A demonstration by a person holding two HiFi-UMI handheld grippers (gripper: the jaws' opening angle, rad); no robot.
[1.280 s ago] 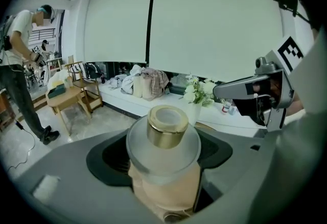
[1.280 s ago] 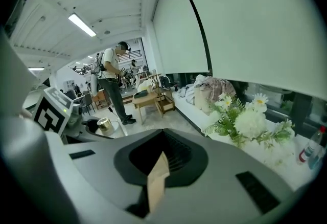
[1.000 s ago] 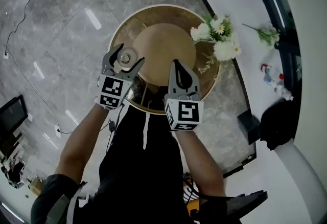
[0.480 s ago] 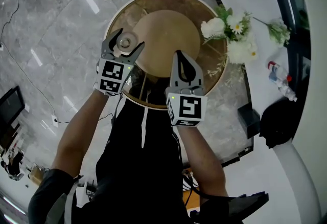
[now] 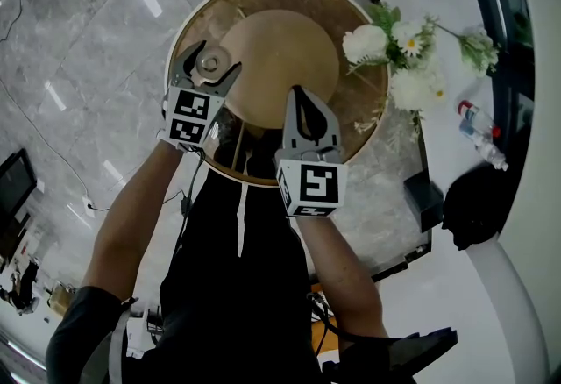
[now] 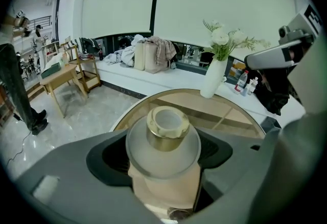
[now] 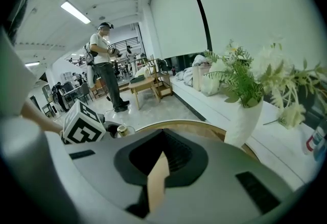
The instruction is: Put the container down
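A frosted glass container [image 5: 210, 64] with a gold neck is in my left gripper [image 5: 208, 68], which is shut on it over the left part of the round table [image 5: 280, 49]. In the left gripper view the container [image 6: 163, 138] fills the space between the jaws, held upright, with the table's gold rim [image 6: 204, 96] beyond it. Whether its base touches the table is hidden. My right gripper [image 5: 307, 115] hovers over the table's near edge, shut and holding nothing. From the right gripper view, only a thin strip of table shows through that gripper [image 7: 159, 166].
A white vase of flowers [image 5: 394, 49] stands at the table's right edge, also visible in the right gripper view as the vase [image 7: 244, 120]. A white ledge holds bottles [image 5: 478, 124] and a black bag [image 5: 478, 198]. A person [image 7: 107, 64] stands far across the marble floor.
The head view has shifted, so the table and both grippers sit higher in the frame. The left gripper still holds the container in nearly the same spot over the table. The right gripper stays shut.
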